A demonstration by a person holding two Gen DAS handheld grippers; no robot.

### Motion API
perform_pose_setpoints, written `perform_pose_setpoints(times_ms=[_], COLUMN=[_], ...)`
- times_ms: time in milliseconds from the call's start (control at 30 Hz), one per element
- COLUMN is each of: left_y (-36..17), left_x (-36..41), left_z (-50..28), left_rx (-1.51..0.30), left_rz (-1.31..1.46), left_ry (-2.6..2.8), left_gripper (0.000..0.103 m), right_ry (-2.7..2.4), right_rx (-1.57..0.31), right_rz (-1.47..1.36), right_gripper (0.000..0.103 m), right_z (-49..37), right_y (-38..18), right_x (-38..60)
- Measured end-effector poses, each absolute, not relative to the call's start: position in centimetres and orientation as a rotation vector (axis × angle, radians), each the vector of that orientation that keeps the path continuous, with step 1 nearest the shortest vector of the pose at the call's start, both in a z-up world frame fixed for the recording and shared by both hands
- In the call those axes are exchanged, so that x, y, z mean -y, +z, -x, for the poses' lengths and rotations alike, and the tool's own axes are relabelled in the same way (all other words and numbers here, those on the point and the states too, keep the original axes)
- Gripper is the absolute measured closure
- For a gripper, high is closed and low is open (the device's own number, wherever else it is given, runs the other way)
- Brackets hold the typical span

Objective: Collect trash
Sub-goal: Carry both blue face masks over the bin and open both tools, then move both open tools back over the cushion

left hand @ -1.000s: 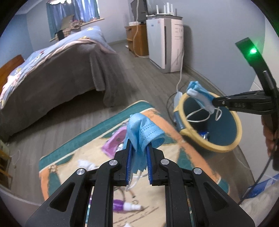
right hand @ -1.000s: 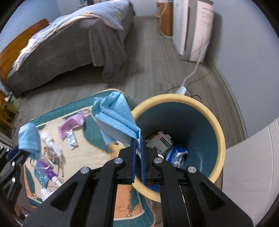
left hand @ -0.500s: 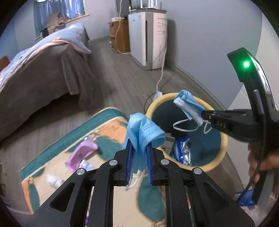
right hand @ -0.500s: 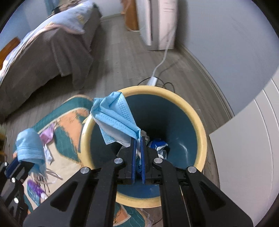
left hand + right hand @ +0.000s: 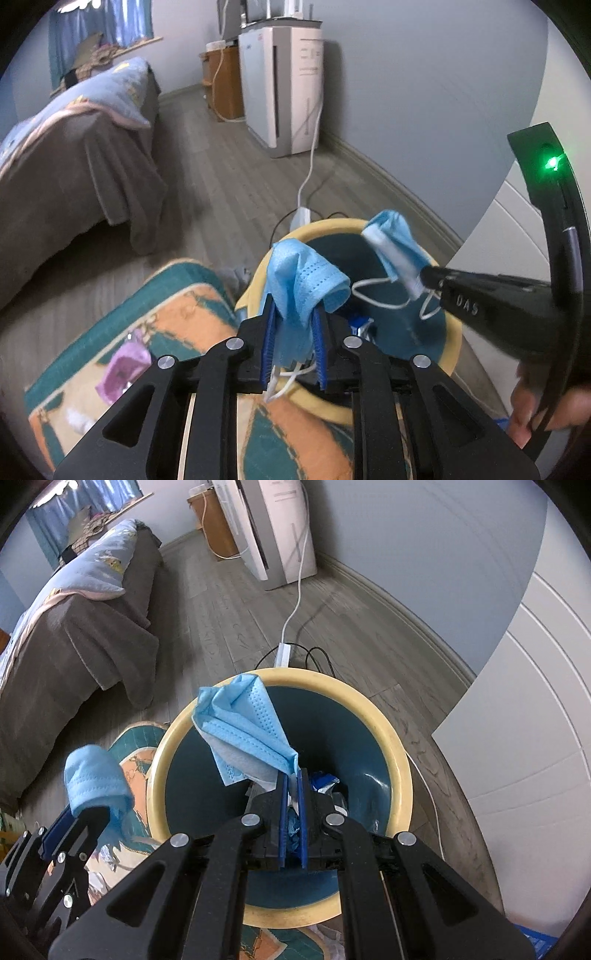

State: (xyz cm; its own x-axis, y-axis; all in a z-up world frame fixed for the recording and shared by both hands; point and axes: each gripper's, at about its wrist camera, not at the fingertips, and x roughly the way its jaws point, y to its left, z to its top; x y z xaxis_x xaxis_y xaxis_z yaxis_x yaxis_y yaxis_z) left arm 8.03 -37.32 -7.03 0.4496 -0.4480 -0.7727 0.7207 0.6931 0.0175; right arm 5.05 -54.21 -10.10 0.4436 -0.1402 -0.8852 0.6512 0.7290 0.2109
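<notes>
A: A bedroom is shown: grey plank floor (image 5: 229, 635), a bed (image 5: 74, 158) under a brown cover at the left, a white appliance (image 5: 284, 88) against the wall, and a patterned rug (image 5: 173, 332) in the foreground. Why are both grippers brought to the same spot?

B: A bin (image 5: 391, 746) with a yellow rim stands at the rug's edge, and each gripper carries a blue mask to it. The right gripper (image 5: 291, 775) is held over the bin's mouth, pointing steeply down, so that its mask (image 5: 247, 723) would fall inside when let go. Its fingers are clenched on a corner of the mask.

A: And the left?

B: The left gripper (image 5: 293, 325) is held at the bin's near rim, seemingly not quite over the opening. A second mask (image 5: 299, 280) is draped between its fingers, whose jaws are opening; the fabric is not yet seen to drop, and the pads still appear to bear on it, ear loops dangling below.

A: What is in the bin already?

B: A blue-and-white wrapper (image 5: 325, 781) and some crumpled blue scraps are seen at the bottom; the rest is hidden behind the fingers.

A: Is anything left to collect?

B: A purple wrapper (image 5: 125, 363) and some small white bits are seen on the rug, so the task is judged unfinished.
</notes>
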Motion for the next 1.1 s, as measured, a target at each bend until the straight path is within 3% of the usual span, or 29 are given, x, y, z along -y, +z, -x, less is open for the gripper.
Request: perform_pose_setpoints(times_ms=[67, 100, 167, 200, 233, 400, 467, 567, 1100], left_y=[-7.0, -7.0, -6.9, -6.9, -6.9, -6.9, -6.6, -6.2, -5.6], left_x=[37.8, 38.0, 37.9, 37.8, 37.4, 35.6, 34.6, 32.8, 18.0], left_z=[-7.8, -7.8, -7.5, -7.5, -7.6, -8.3, -8.5, -8.6, -7.3], left_rx=[-0.818, -0.821, -0.804, -0.798, -0.793, -0.805, -0.801, -0.796, -0.798], left_rz=[-0.386, -0.390, -0.390, -0.386, -0.375, -0.327, -0.315, -0.283, -0.188], left_ry=[-0.767, -0.777, -0.774, -0.771, -0.756, -0.696, -0.660, -0.630, -0.343], left_gripper=[0.076, 0.065, 0.047, 0.040, 0.036, 0.020, 0.011, 0.008, 0.006], right_ry=[-0.534, -0.543, -0.558, -0.564, -0.570, -0.560, -0.553, -0.556, -0.320], right_rx=[-0.997, -0.998, -0.996, -0.993, -0.988, -0.976, -0.968, -0.956, -0.940], right_rz=[-0.597, -0.596, -0.590, -0.587, -0.585, -0.558, -0.556, -0.535, -0.216], right_gripper=[0.095, 0.092, 0.071, 0.066, 0.058, 0.038, 0.022, 0.008, 0.006], right_z=[-5.2, -5.2, -5.1, -5.0, -5.0, -5.3, -5.4, -5.5, -9.5], right_y=[-10.2, -10.1, -10.1, -10.1, -9.9, -9.5, -9.3, -8.9, -6.2], right_x=[54.3, 54.4, 54.5, 54.5, 54.5, 54.0, 53.8, 53.5, 44.1])
